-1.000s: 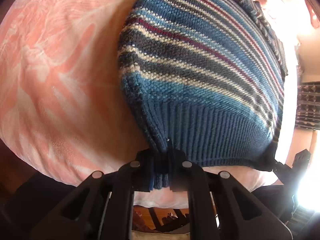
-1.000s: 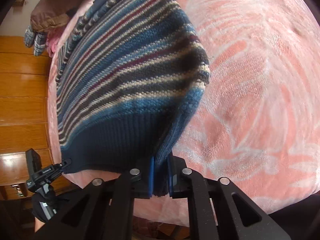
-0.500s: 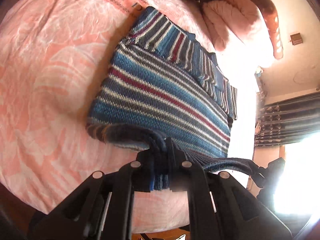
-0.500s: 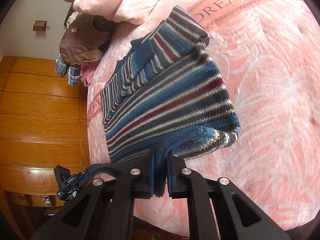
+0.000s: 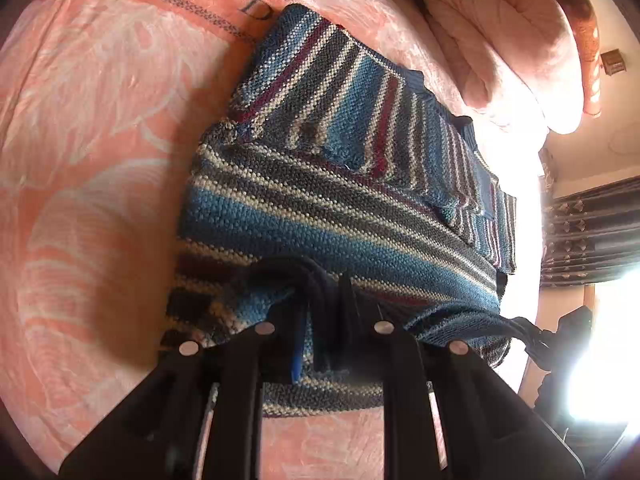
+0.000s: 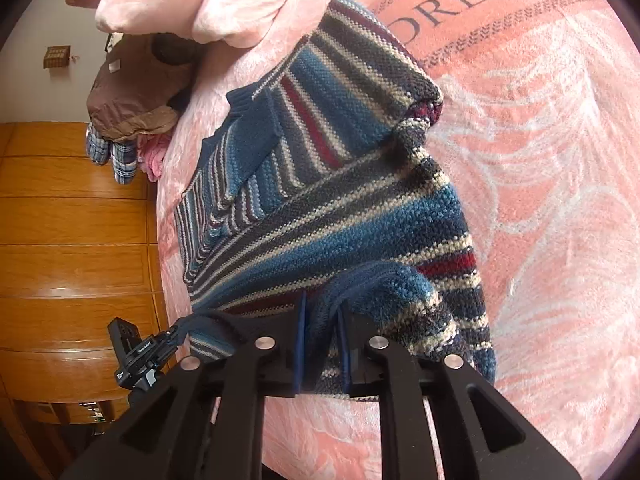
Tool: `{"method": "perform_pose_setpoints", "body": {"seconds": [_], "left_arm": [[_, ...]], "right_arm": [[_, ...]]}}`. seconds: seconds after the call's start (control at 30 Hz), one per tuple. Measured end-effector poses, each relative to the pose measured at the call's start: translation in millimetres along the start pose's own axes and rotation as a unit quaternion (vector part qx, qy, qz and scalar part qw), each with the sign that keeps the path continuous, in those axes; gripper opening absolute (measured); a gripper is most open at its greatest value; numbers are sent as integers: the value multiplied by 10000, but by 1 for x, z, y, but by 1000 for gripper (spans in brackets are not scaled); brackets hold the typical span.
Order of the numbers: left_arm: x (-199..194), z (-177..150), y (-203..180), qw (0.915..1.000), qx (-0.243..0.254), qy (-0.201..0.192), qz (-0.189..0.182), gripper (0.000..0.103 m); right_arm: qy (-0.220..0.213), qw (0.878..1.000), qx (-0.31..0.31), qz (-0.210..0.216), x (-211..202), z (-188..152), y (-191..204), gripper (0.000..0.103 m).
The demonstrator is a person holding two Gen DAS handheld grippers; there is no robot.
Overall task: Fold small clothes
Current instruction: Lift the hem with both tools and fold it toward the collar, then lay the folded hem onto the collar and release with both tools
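Striped sweater point(image 5: 320, 208) hem pinched tight by left hand-held gripper point(image 5: 320, 320) and right hand-held gripper point(image 6: 322, 324) over pink blanket point(image 6: 540, 160)

This is a bedroom in a home. A bed fills most of both views, covered by a pink plush blanket point(image 6: 540, 160) with pale leaf patterns and a woven band reading "SWEET DREAM". Pink pillows point(image 5: 500, 40) are heaped at its head, against a reddish-brown headboard point(image 5: 588, 40). Beside the pillows lies a pile of clothes, a brown garment point(image 6: 136, 92) over plaid fabric point(image 6: 116, 156). Along one side of the bed runs a glossy orange-brown wooden wardrobe front point(image 6: 76, 240) with panelled sections. On the opposite side a dark patterned curtain point(image 5: 592, 236) hangs by a window point(image 5: 600, 360) flooded with daylight. A small fixture point(image 6: 57, 56) is mounted on the pale wall.
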State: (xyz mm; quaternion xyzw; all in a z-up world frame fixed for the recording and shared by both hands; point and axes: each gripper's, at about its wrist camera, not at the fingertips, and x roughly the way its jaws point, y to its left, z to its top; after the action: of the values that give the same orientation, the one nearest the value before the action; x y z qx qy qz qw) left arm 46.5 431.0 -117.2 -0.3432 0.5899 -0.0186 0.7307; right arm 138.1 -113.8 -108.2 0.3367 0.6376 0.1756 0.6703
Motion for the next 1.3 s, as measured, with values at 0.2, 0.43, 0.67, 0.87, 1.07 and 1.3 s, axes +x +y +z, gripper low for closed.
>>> {"method": "perform_pose_setpoints", "body": {"seconds": [0.2,0.43,0.67,0.87,1.07,1.3], "left_arm": [[-2,13,23,9957,-655,313,-575,22],[-35,24,41,9951,-817,-291,-471,36],[-23,24,-13,9921,1010,-405,626,45],[14,18,-30,9737,2030,-51,1031,49],[44,16,-27,9621,2363,292,1329,50],[53,14,-41,9562,2589,215,1346,32]], "right_arm": [[-303,9993,-153,-164,-5,15,8,41],[-454,9971,-455,-397,-12,13,19,43],[-484,9810,-1609,-975,-6,4,61,49],[-130,9559,-2581,-1394,22,2,81,60],[260,9459,-2744,-1714,57,22,68,67],[567,9252,-3114,-2091,91,22,60,63]]}}
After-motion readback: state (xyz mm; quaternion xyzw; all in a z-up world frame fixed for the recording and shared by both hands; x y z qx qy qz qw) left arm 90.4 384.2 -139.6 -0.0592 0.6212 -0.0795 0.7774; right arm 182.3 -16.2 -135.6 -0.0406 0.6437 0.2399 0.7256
